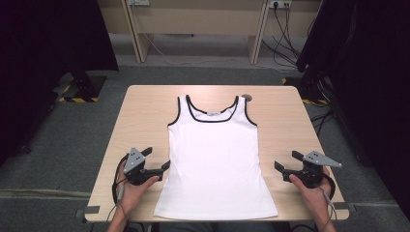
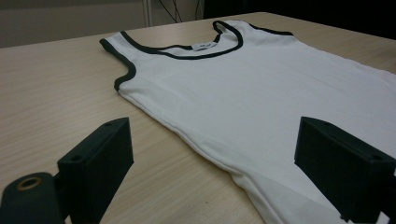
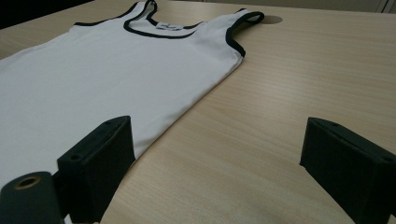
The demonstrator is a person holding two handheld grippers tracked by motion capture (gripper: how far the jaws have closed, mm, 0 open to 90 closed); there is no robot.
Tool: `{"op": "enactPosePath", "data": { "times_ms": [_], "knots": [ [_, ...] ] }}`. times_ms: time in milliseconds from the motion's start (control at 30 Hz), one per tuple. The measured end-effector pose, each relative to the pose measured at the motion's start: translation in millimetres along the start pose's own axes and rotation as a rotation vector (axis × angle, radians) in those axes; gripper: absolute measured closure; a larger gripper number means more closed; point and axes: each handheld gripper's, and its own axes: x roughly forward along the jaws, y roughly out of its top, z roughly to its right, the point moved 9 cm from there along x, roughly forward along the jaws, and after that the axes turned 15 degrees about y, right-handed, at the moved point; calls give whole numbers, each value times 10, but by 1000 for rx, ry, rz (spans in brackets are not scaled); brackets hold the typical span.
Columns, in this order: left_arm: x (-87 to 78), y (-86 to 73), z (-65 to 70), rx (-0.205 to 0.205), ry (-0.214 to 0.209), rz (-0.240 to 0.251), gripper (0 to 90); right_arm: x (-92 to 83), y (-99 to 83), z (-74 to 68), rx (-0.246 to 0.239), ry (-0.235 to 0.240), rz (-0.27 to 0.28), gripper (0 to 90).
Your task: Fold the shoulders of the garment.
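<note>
Two grippers flanked a white tank top [image 1: 216, 159] that lay flat on the light wooden table [image 1: 145, 116], neckline toward the far edge and hem toward the person. Black trim ran round its neck and armholes, and a small label showed inside the collar. The left gripper [image 1: 157, 159], held in the person's left hand [image 1: 133, 186], sat just beside the garment's left side seam, its jaws spread wide with nothing between them. In the left gripper view that seam ran between the two black jaws, though neither pad pressed on the cloth. The right gripper [image 1: 286, 162], held in the right hand [image 1: 312, 191], stood near the opposite side seam, a little apart from it, jaws likewise wide and empty. One small round hole [image 1: 247, 96] marked the tabletop beside the top's right shoulder strap.
</note>
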Motion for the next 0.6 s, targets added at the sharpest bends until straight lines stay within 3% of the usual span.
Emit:
{"op": "enactPosePath", "data": {
  "times_ms": [600],
  "knots": [
    [0, -4, 7, 7, 5, -3, 111, 21, 47, -35, -18, 0, 3, 118]
  ]
}}
